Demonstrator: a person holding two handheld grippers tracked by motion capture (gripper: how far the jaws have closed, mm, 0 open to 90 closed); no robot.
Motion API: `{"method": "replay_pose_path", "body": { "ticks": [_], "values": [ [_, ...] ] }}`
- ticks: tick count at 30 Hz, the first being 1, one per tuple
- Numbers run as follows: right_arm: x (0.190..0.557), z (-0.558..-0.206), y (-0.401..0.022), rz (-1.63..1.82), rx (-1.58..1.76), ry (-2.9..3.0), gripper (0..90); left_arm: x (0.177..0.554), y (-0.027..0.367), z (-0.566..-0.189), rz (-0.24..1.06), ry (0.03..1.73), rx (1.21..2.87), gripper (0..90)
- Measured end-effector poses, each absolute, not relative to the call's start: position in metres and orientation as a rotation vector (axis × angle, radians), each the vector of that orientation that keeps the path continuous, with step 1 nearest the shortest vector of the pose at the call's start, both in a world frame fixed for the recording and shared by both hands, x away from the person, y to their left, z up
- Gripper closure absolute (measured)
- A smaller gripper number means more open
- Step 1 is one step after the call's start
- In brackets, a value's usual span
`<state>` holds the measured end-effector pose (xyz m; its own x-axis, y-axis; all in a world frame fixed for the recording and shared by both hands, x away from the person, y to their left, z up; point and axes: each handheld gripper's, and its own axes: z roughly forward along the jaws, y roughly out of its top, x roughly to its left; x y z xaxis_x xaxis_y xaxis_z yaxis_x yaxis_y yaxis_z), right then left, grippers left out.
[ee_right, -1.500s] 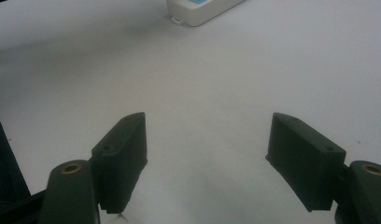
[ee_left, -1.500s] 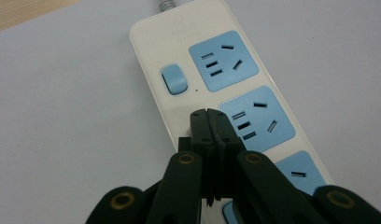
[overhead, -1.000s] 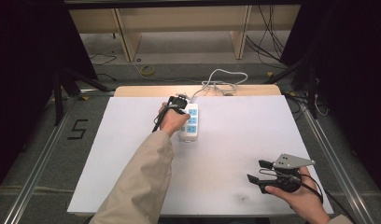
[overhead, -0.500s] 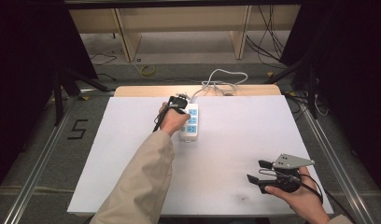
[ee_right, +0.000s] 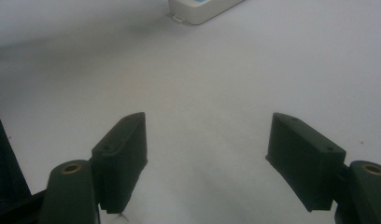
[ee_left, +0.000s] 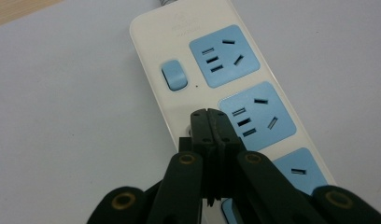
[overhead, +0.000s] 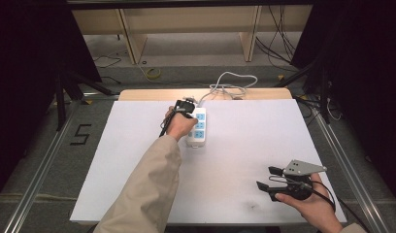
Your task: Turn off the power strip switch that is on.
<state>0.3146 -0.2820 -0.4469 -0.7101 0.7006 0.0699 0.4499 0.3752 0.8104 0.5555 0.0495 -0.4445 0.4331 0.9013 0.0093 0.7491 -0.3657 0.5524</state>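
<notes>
A white power strip with blue sockets lies on the white table sheet, its grey cable running off the far edge. In the left gripper view the strip has a blue rocker switch at its far end. My left gripper is shut, nothing between its pads, tips just over the strip's white face below the switch. From above, the left gripper sits at the strip's far left side. My right gripper rests open near the front right corner, and its jaws stand wide over bare sheet.
The white sheet covers the table, with a strip of bare wood at the far edge. A wooden shelf frame and loose cables are on the floor beyond. Metal rails flank the table.
</notes>
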Motion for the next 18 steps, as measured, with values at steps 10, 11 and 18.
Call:
{"method": "replay_pose_path", "body": {
  "ticks": [10, 11, 18],
  "values": [
    [0.3146, -0.4469, -0.2814, 1.252, 1.013, 2.357, 28.8, 0.5553, 0.0482, -0.4441, 0.441, 1.393, 2.23, 90.0],
    [0.3146, -0.4469, -0.2814, 1.252, 1.013, 2.357, 28.8, 0.5553, 0.0482, -0.4439, 0.443, 1.389, 2.238, 90.0],
    [0.3146, -0.4468, -0.2814, 1.254, 1.012, 2.357, 28.8, 0.5553, 0.0458, -0.4437, 0.428, 1.397, 2.247, 90.0]
  ]
}}
